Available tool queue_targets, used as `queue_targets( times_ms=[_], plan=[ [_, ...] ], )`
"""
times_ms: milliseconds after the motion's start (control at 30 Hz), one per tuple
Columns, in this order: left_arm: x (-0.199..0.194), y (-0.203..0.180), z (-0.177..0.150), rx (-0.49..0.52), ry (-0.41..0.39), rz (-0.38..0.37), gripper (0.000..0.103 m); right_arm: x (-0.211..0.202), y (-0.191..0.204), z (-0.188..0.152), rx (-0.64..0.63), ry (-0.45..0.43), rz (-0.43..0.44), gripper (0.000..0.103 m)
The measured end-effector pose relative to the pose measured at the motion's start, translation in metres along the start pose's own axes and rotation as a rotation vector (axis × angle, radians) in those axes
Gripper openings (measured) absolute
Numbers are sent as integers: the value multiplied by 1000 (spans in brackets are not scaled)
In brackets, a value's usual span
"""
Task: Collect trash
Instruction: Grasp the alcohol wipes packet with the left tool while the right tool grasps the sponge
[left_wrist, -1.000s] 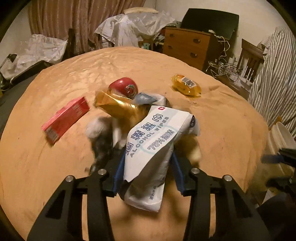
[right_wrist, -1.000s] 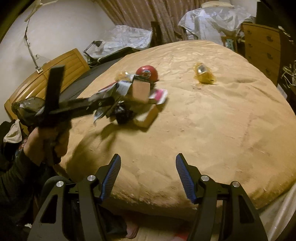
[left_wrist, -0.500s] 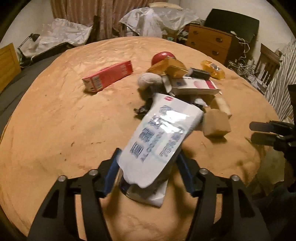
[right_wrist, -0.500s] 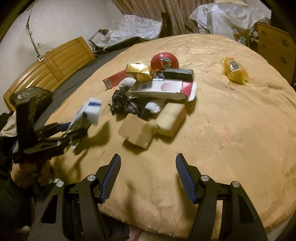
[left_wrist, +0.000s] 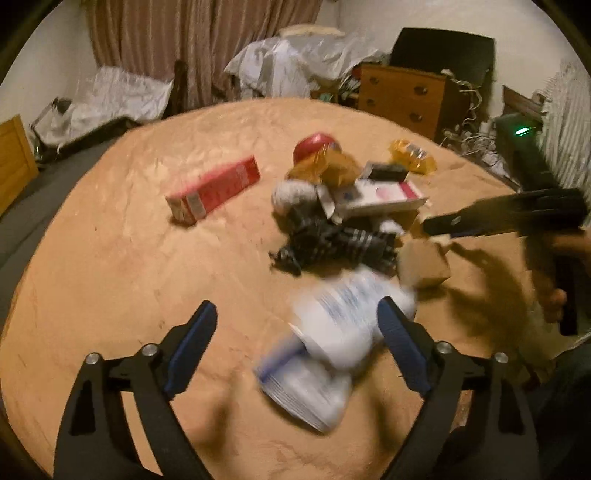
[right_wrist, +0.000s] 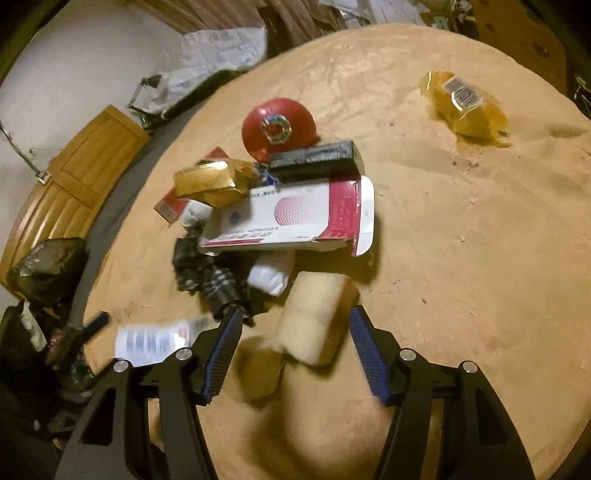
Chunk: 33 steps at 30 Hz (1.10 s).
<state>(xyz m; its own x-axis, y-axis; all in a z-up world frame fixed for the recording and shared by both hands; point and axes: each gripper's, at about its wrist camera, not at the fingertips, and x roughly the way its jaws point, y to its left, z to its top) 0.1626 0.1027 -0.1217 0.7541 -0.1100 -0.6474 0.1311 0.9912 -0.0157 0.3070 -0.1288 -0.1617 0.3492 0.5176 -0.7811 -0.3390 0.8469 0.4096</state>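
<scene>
My left gripper (left_wrist: 295, 304) hangs low over the tan blanket (left_wrist: 110, 277) with its jaws opening wide. A white wipes pack (left_wrist: 332, 343), blurred, lies loose between them near the right finger; neither pad presses it. Beyond is the trash pile: a red box (left_wrist: 214, 188), a red round lid (right_wrist: 277, 125), a gold wrapper (right_wrist: 210, 181), a white-and-red carton (right_wrist: 291, 218), a black box (right_wrist: 314, 158) and dark cloth (left_wrist: 332, 243). My right gripper (right_wrist: 295, 313) is closing a little around a pale foam block (right_wrist: 314, 317), its pads clear of it. A brown cardboard piece (right_wrist: 258, 369) lies beside the block.
A yellow packet (right_wrist: 465, 103) lies apart at the far right of the blanket. A black bag (right_wrist: 44, 269) and a wooden panel (right_wrist: 74, 177) stand off the bed's left side. A wooden dresser (left_wrist: 402, 96) and plastic-covered heaps (left_wrist: 295, 62) line the far wall.
My left jaws spread and the wipes pack slipped out of them onto the blanket. My right gripper moved forward and down to the pile, so the foam block now sits between its fingers.
</scene>
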Motion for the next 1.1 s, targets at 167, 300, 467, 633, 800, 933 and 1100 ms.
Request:
queue_targets(
  times_ms=[167, 300, 467, 633, 800, 933, 1100],
  plan=[
    [6, -13, 15, 150, 18, -114, 97, 9, 1, 0, -49, 23, -46, 41],
    [35, -28, 17, 236, 100, -105, 97, -8, 2, -2, -109, 8, -53, 38],
    [54, -34, 19, 257, 181, -179, 76, -35, 7, -13, -260, 30, -132, 38],
    [60, -46, 14, 249, 218, -205, 64, -28, -1, -29, -290, 84, -159, 38],
    [61, -49, 7, 182, 210, -184, 56, -21, -1, -37, -284, 40, -178, 38],
    [53, -53, -1, 145, 169, -134, 48, -19, 4, -48, -315, -3, -230, 38],
    [39, -57, -10, 79, 106, -62, 39, -27, 8, -57, -306, -88, -238, 35]
  ],
)
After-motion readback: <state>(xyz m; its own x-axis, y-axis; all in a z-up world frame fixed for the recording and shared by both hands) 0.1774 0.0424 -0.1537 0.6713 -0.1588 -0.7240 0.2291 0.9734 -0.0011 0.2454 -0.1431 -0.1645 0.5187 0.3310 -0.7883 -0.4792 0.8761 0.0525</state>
